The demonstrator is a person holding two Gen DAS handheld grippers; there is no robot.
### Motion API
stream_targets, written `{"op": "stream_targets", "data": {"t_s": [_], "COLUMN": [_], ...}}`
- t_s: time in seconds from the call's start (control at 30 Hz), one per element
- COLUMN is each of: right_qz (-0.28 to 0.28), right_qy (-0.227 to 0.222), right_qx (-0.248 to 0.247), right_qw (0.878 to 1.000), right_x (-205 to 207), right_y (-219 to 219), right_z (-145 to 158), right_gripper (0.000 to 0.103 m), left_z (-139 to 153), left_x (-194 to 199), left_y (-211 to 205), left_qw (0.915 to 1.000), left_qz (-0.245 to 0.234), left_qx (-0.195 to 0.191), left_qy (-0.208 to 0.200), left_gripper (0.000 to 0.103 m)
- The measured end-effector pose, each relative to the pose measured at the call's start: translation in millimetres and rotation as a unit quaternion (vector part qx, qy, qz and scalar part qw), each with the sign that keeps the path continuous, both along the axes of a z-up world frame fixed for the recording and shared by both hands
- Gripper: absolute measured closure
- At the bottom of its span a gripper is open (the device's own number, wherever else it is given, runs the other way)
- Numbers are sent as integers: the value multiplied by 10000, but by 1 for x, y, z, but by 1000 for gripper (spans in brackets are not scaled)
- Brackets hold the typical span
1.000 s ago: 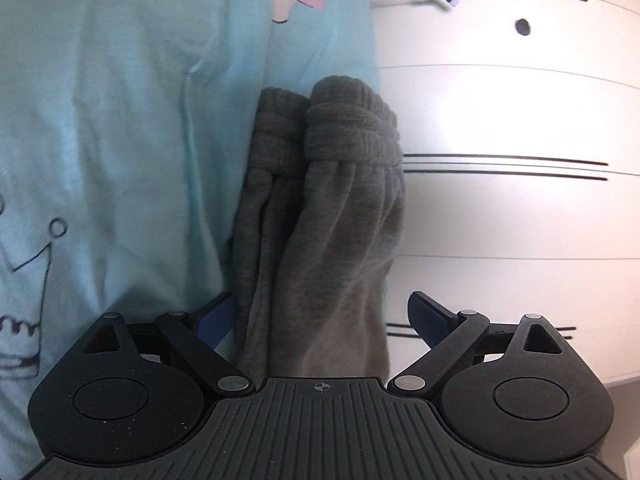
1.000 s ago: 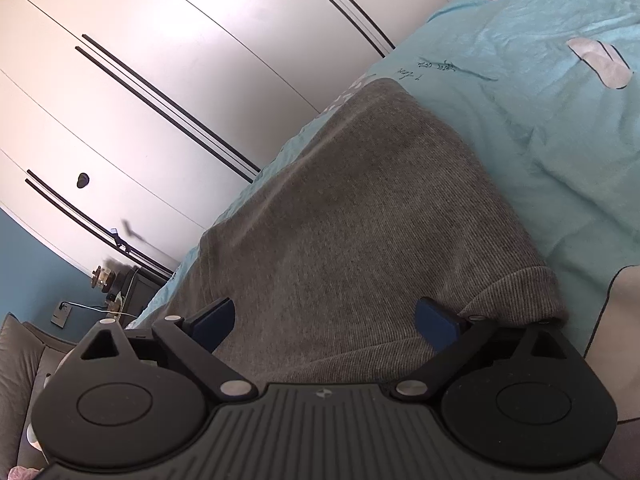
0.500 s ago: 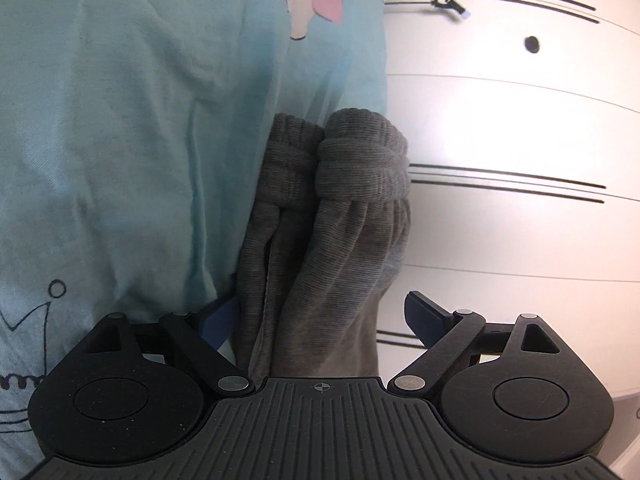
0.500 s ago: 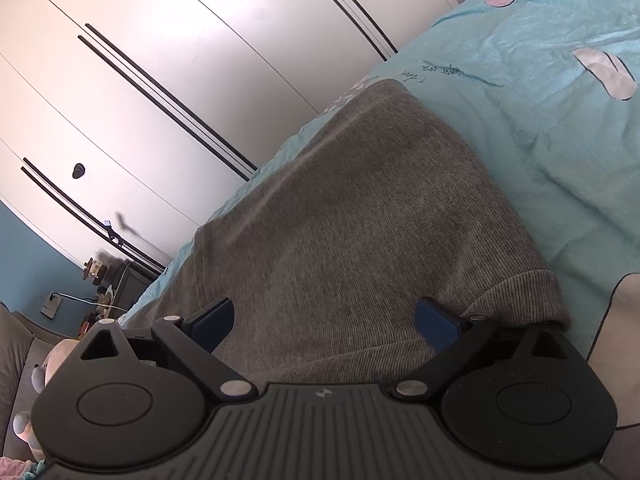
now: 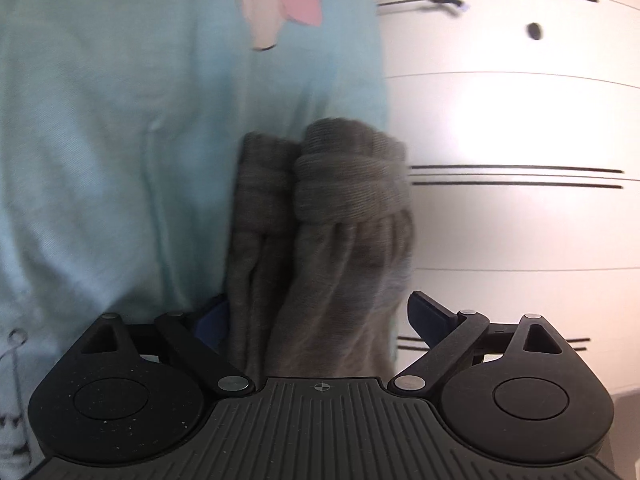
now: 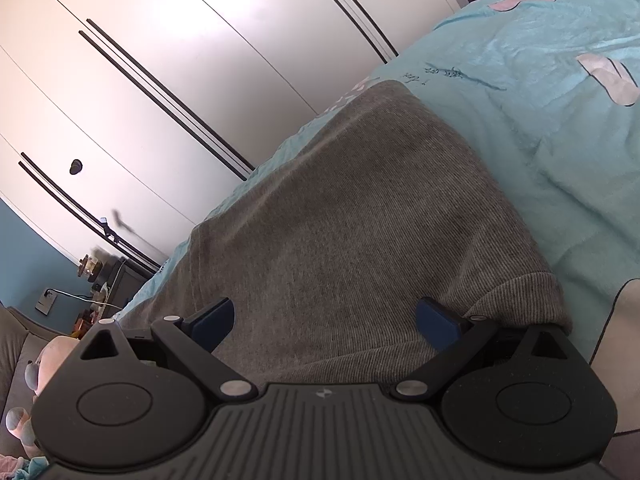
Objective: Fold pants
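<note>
— Grey knit, that was the pants [image 6: 352,216]: they lay on the turquoise bedsheet [image 6: 560,120], along the edge of the bed nearest the white wardrobe [image 6: 168,64].

— Why did the right gripper [image 6: 324,318] sit so low over them?

— My guess is it was lined up with the ribbed hem [image 6: 520,300], which showed just beside its right finger. Both blue pads [image 6: 436,322] stood wide apart with cloth spread flat between them; nothing was pinched.

— And the left one?

— In the left wrist view the left gripper [image 5: 316,316] had a bunched, gathered part of the pants [image 5: 328,240] running between its fingers, ribbed cuffs [image 5: 348,172] doubled up at the far end. The fingers were spread there too. The left pad was partly hidden behind the fabric, so I could not tell whether it touched.

— So why hold it that way?

— Probably to gather the stacked leg ends in one bite and carry them over toward the other end. The view was blurred, so finer folds were unclear.

— Risk?

— One layer slipping out, I would judge.
</note>
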State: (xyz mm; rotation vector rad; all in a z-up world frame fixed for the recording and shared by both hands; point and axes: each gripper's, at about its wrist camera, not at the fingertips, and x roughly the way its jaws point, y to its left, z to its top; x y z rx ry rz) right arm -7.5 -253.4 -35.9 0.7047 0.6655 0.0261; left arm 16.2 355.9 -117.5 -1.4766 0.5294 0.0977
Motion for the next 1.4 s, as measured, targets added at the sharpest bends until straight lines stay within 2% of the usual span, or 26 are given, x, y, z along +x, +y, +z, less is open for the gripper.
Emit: {"op": "stream_targets", "data": {"t_s": [0.2, 0.3, 0.47, 0.5, 0.57, 0.6, 0.63, 0.67, 0.7, 0.8, 0.87, 0.9, 0.97, 1.03, 1.1, 1.2, 1.27, 1.4], "right_qz": [-29, -27, -19, -22, -21, -25, -26, -21, -14, 12, 6, 5, 9, 7, 2, 24, 53, 26], "right_qy": [-21, -25, -31, -29, -28, -29, -29, -27, -25, -27, -28, -28, -25, -19, -8, 34, 81, -32], "right_qx": [25, -14, -49, -50, -61, -71, -88, -112, -140, -194, -192, -195, -213, -223, -224, -231, -229, 69], "right_qw": [10000, 10000, 10000, 10000, 10000, 10000, 10000, 9999, 9999, 9998, 9998, 9998, 9998, 9998, 9997, 9997, 9997, 10000], "right_x": [0, 1, 1, 1, 1, 1, 1, 2, 2, 3, 3, 3, 4, 4, 4, 4, 4, -1], "right_y": [-1, 0, 1, 1, 1, 1, 2, 3, 3, 4, 4, 4, 5, 5, 6, 6, 5, -1], "right_z": [-1, -1, -1, -1, -1, 0, 0, 0, 0, 0, 0, 0, 0, 0, 0, 3, 7, 16], "right_gripper": [5, 5, 5, 5, 5, 5, 5, 5, 5, 5, 5, 5, 5, 5, 5, 5, 5, 5], "left_z": [-9, -10, -4, 4, 23, 28, 27, 23, 15, 0, -2, -2, -1, 3, 11, 32, 59, 123], "left_x": [1, 11, 26, 28, 33, 38, 43, 47, 50, 56, 61, 64, 70, 75, 76, 73, 74, 77], "left_y": [5, 9, 15, 12, 3, -2, -4, -4, 0, 13, 18, 18, 18, 17, 15, 5, -1, -28], "left_qw": [9979, 9998, 9998, 9996, 9944, 9906, 9888, 9898, 9927, 9990, 9999, 9999, 10000, 9999, 9999, 9983, 9958, 9815], "left_qz": [4, 45, 189, 95, -206, -319, -366, -348, -300, -174, -82, -59, -20, -25, -19, -62, -145, -400], "left_qx": [-157, 121, -58, 128, 893, 1240, 1408, 1373, 1168, 403, 92, 15, -54, -63, 101, 572, 906, 1839], "left_qy": [-628, -172, -60, -225, -518, -488, -324, -149, -36, -55, -60, -96, -70, 74, 127, 37, -53, -345], "left_gripper": [7, 12, 10, 10, 14, 22, 25, 27, 27, 24, 19, 15, 15, 20, 46, 64, 67, 70]}}
